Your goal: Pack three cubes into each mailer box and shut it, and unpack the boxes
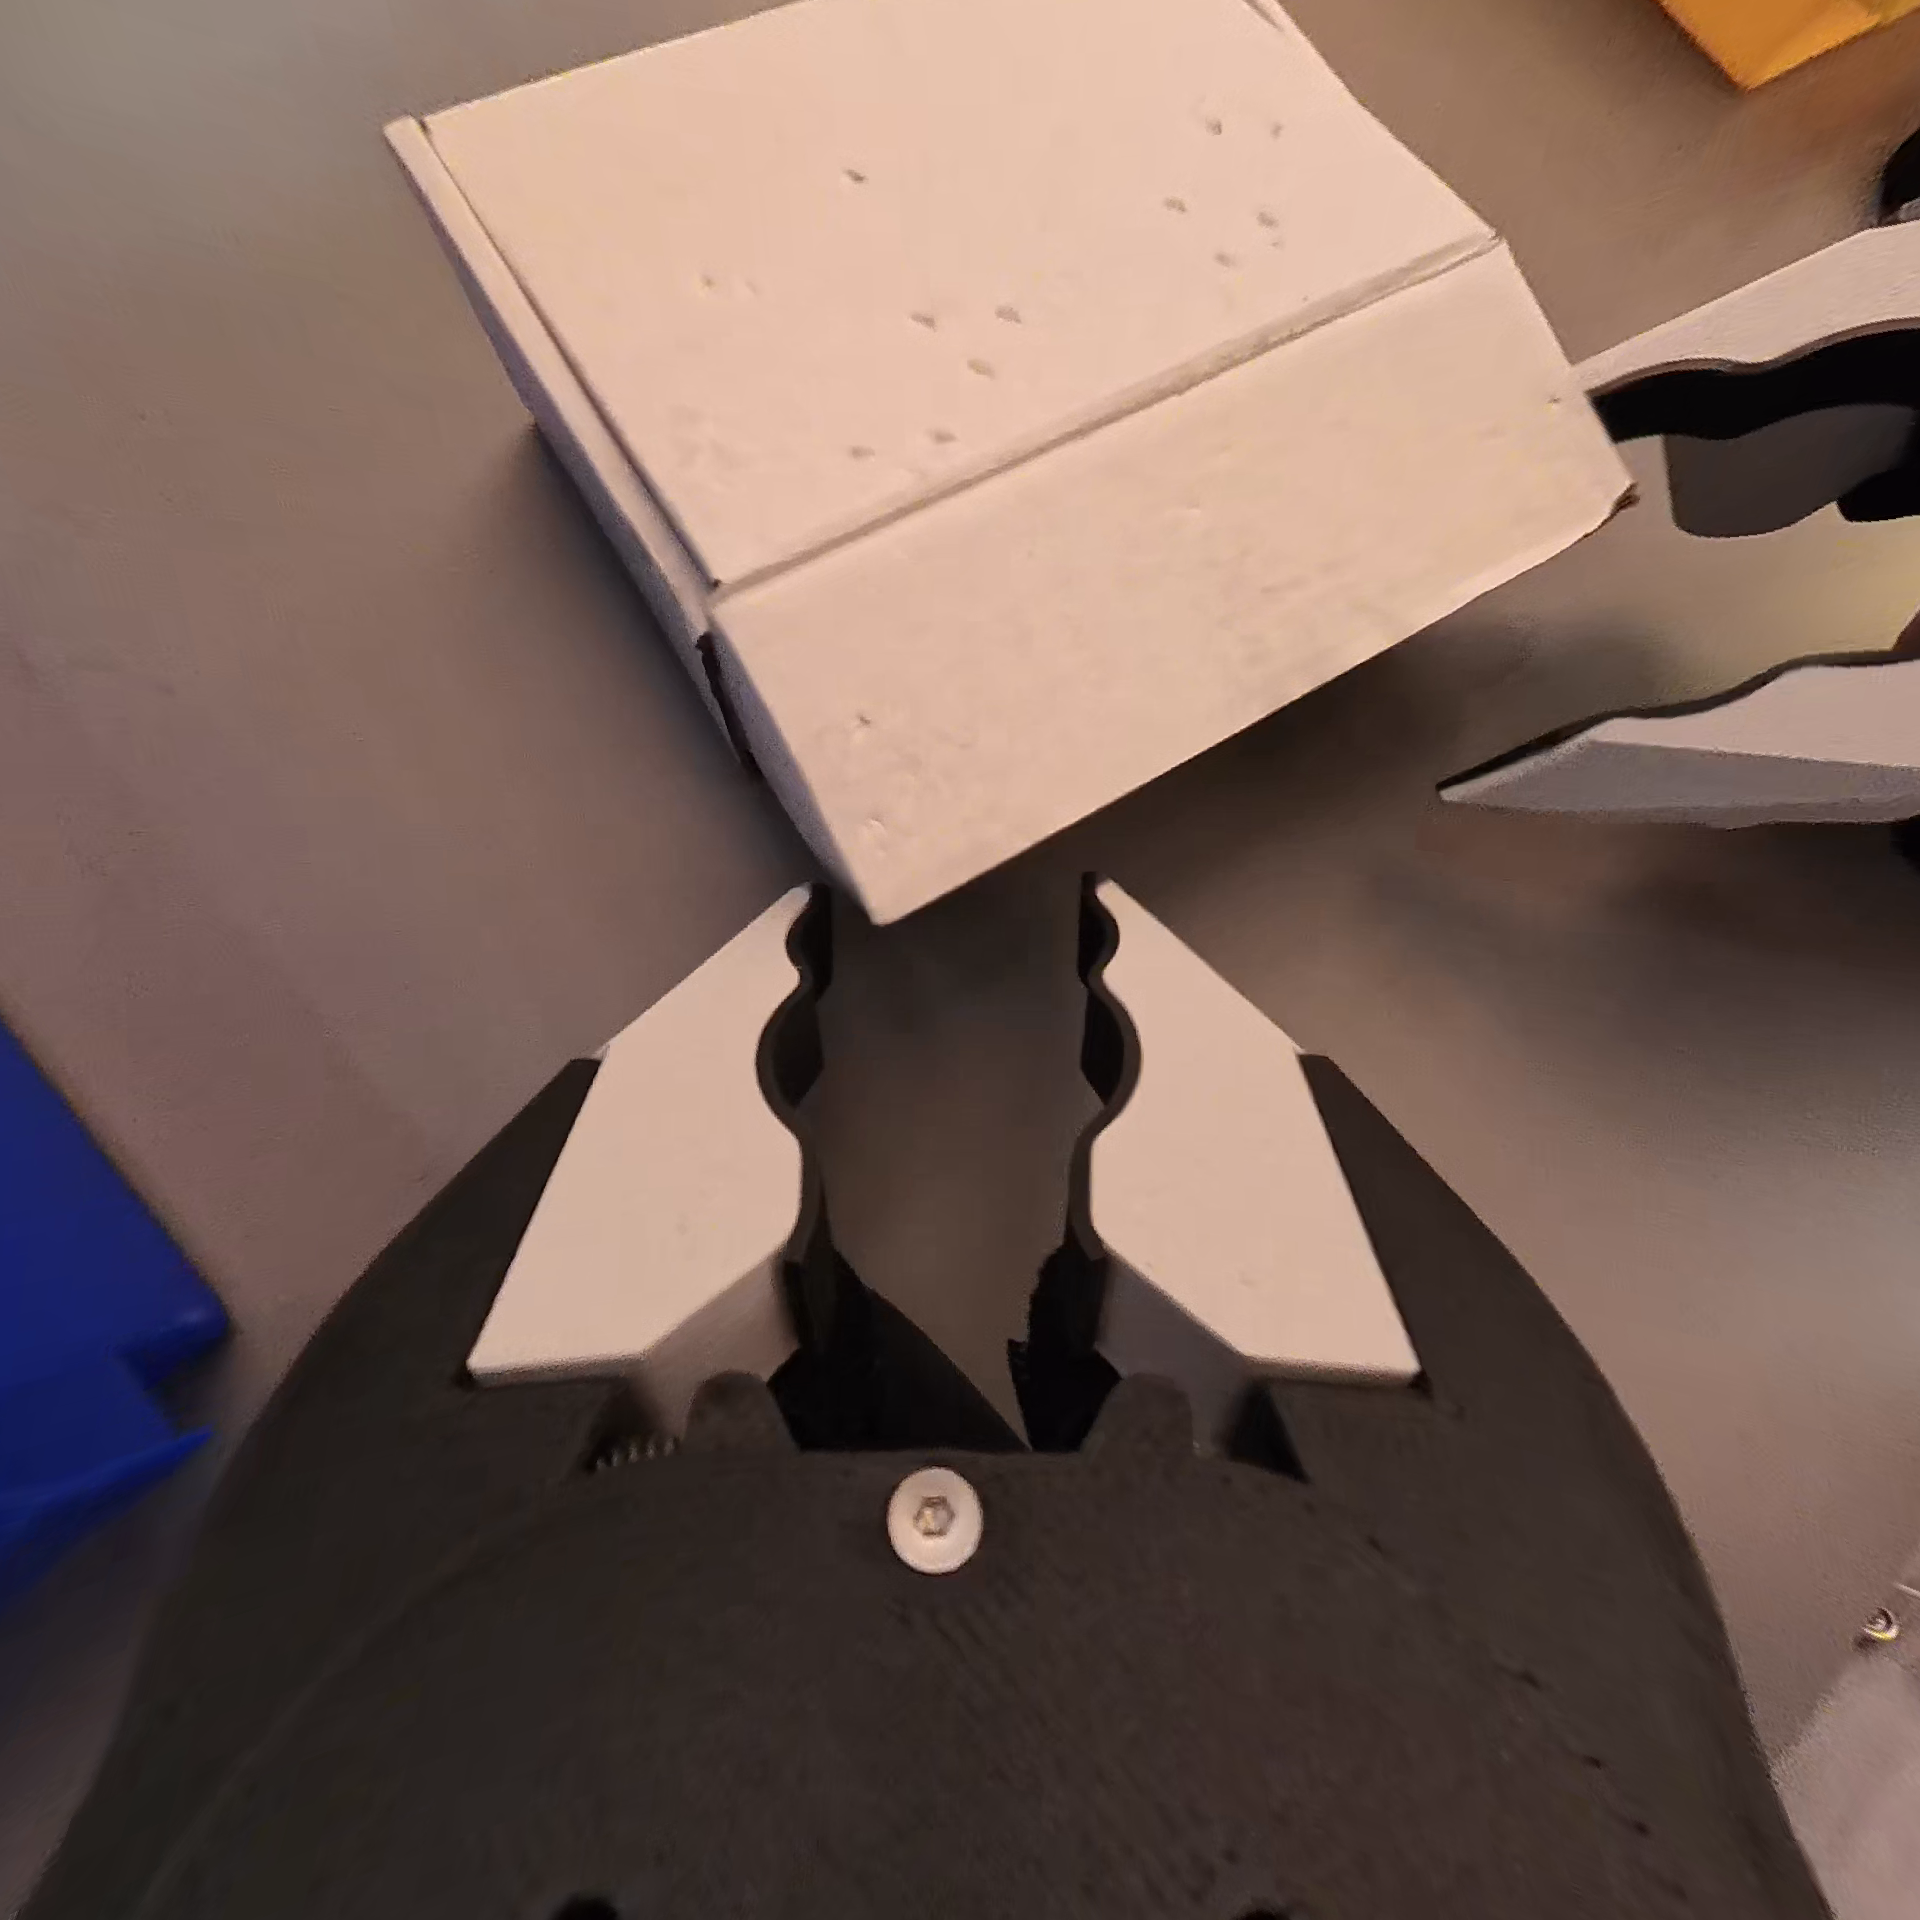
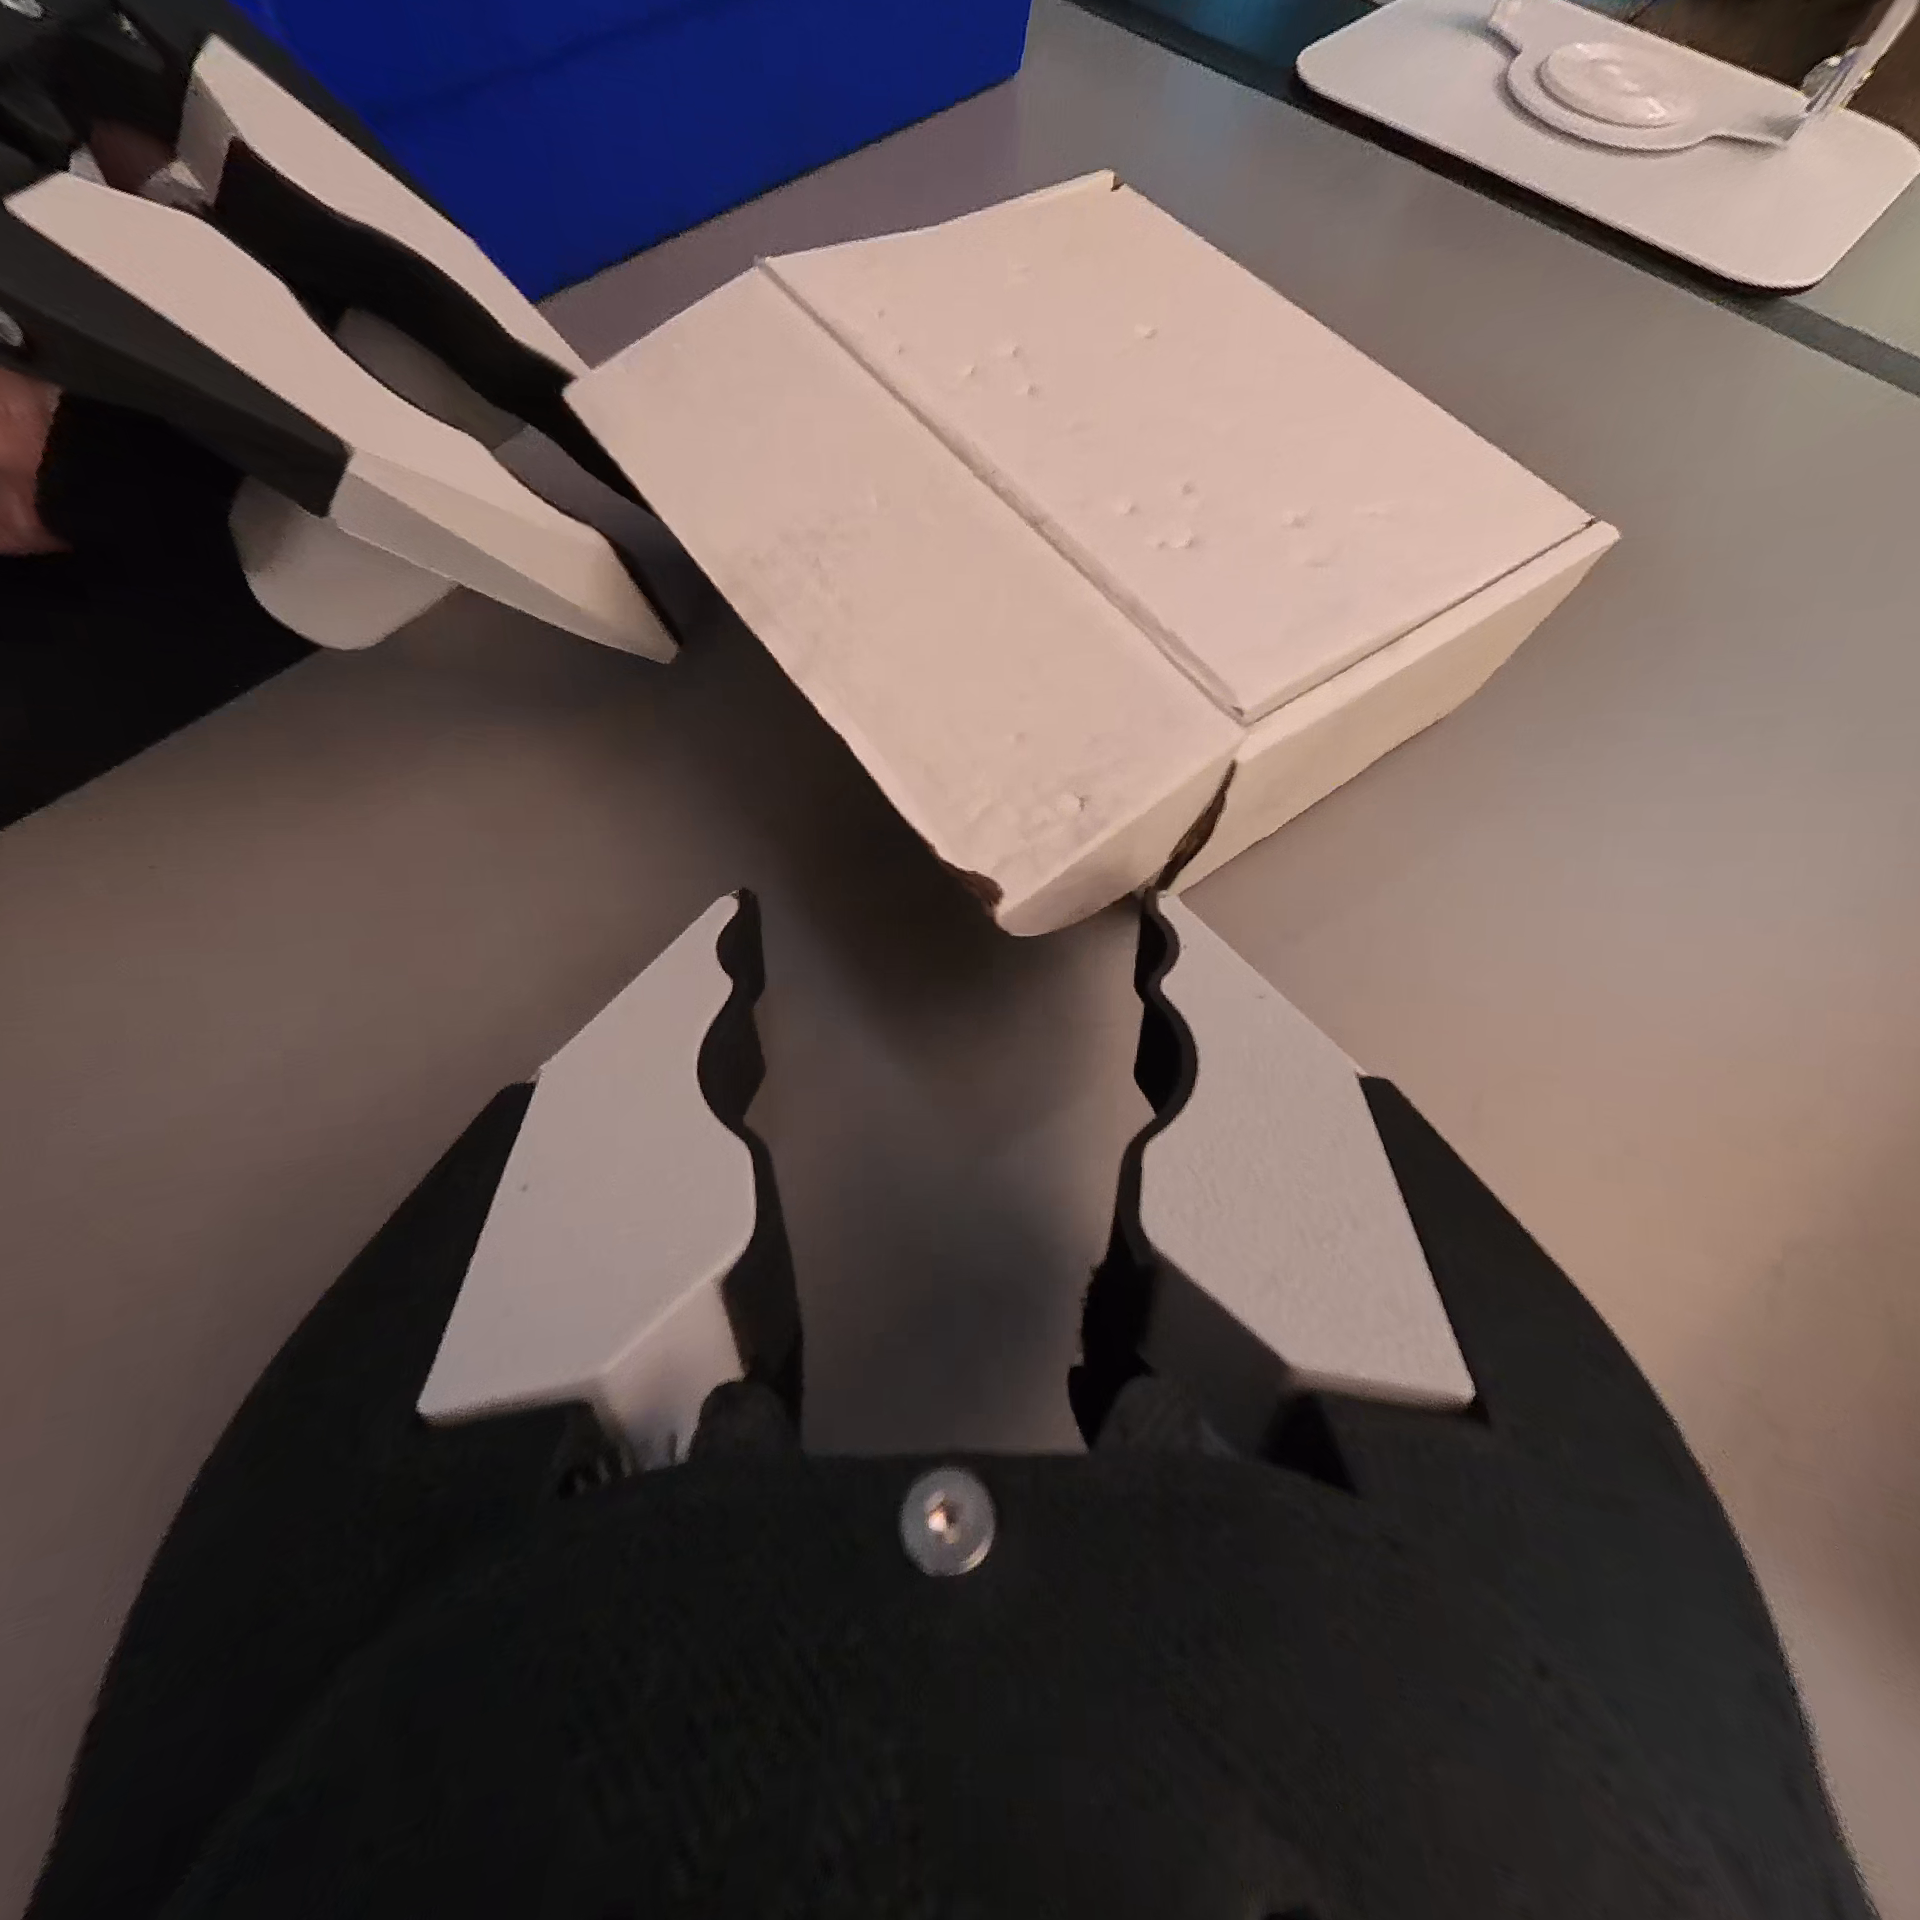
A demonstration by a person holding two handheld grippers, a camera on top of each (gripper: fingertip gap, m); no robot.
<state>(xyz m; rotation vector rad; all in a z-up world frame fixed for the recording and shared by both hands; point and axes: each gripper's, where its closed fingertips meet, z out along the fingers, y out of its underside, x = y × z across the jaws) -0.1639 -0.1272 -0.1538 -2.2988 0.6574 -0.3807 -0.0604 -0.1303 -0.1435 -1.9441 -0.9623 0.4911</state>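
Observation:
A white mailer box lies on the grey table with its lid down. Its front flap juts out at a slant, not tucked in. My left gripper is open and empty, with one flap corner just beyond its fingertips. My right gripper is open and empty at the flap's other corner. In the right wrist view the box and flap lie ahead of the right gripper, and the left gripper comes in from the upper left. No cubes show.
A blue bin stands behind the box; it also shows at the left edge. A white tray with a clear dish lies at the far right. A yellow object sits at the top right corner.

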